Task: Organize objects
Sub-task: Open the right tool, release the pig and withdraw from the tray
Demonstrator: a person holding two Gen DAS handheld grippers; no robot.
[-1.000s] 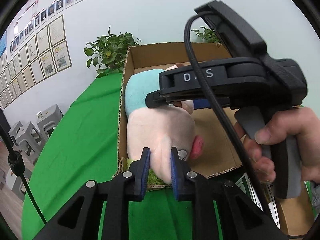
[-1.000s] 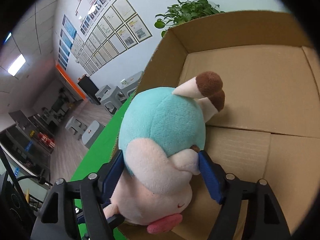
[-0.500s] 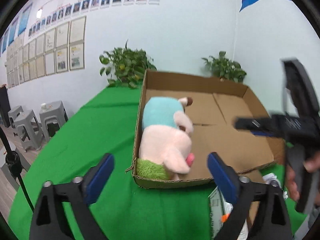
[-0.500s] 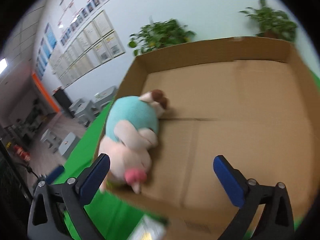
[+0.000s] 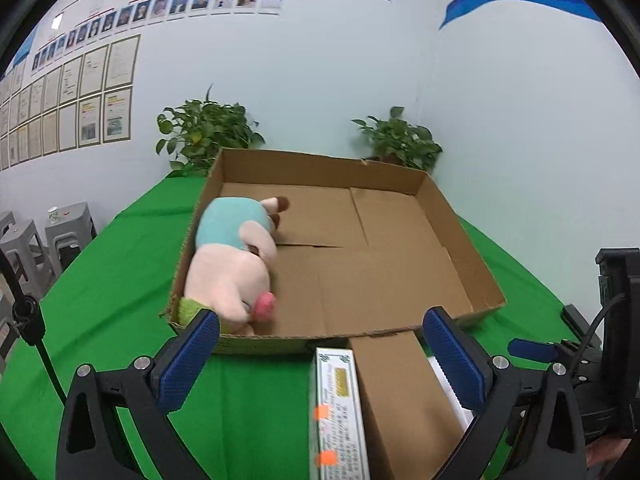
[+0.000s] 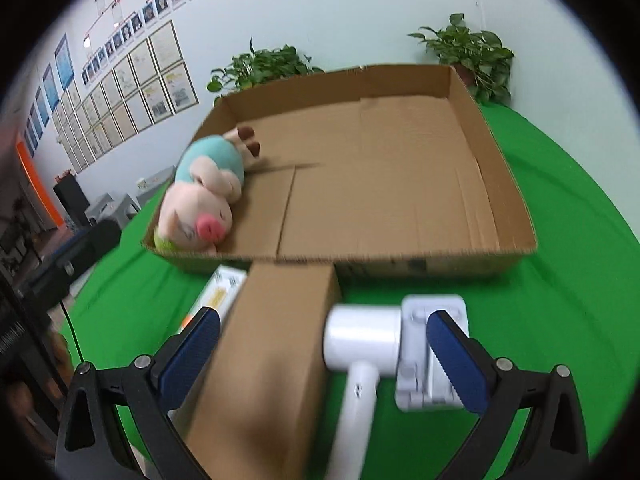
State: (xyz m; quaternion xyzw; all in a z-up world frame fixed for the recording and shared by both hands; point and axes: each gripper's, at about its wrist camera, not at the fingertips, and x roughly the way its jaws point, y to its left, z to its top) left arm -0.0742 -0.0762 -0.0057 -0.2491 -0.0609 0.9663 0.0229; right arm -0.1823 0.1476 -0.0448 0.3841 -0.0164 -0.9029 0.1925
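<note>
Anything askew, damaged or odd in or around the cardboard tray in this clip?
Only minor things. The plush pig lies on its side against the left wall of the cardboard tray, not upright. The tray's near left corner looks frayed. Nothing is spilled.

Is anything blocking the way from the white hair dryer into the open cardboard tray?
Nothing visible does. The white hair dryer lies on the green cloth just before the cardboard tray's near wall, and the floor behind it is bare; the plush pig occupies only the left corner.
</note>
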